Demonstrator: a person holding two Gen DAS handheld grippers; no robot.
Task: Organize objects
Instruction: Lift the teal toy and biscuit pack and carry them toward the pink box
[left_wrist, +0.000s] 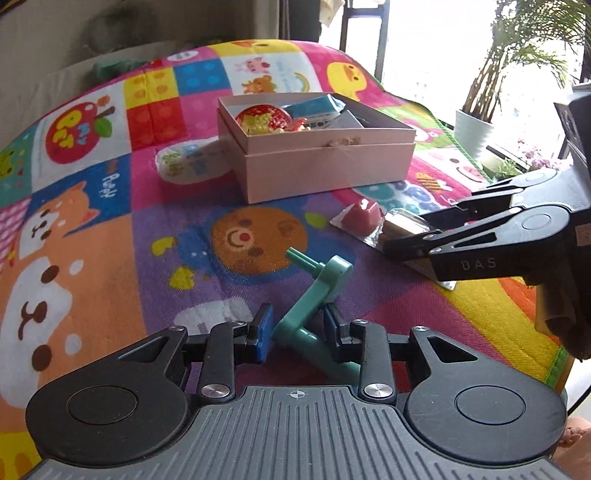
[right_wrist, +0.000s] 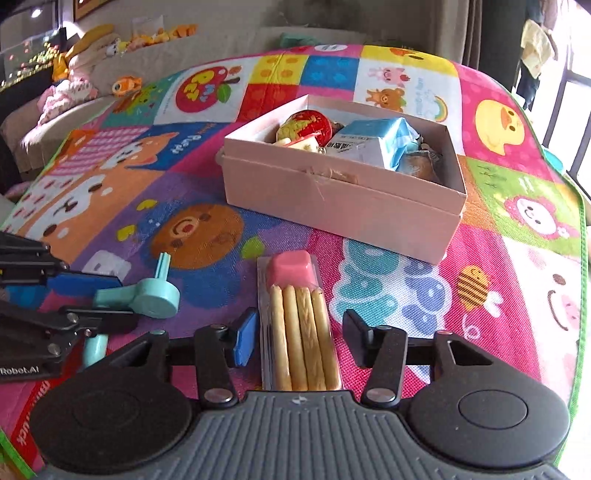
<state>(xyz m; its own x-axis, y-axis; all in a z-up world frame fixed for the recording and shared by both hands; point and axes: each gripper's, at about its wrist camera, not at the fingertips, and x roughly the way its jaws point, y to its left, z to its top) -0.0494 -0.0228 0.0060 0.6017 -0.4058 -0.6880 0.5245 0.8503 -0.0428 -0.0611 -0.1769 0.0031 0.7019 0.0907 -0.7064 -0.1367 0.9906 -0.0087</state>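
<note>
1. Our left gripper (left_wrist: 297, 334) has its fingers around the teal plastic piece (left_wrist: 314, 295) on the patchwork mat (left_wrist: 110, 258); whether they press it, we cannot tell.
2. Our right gripper's (right_wrist: 301, 338) fingers stand apart beside the biscuit-stick packet (right_wrist: 299, 325), not touching.
3. The pink box (right_wrist: 343, 192) lies behind both.
</note>
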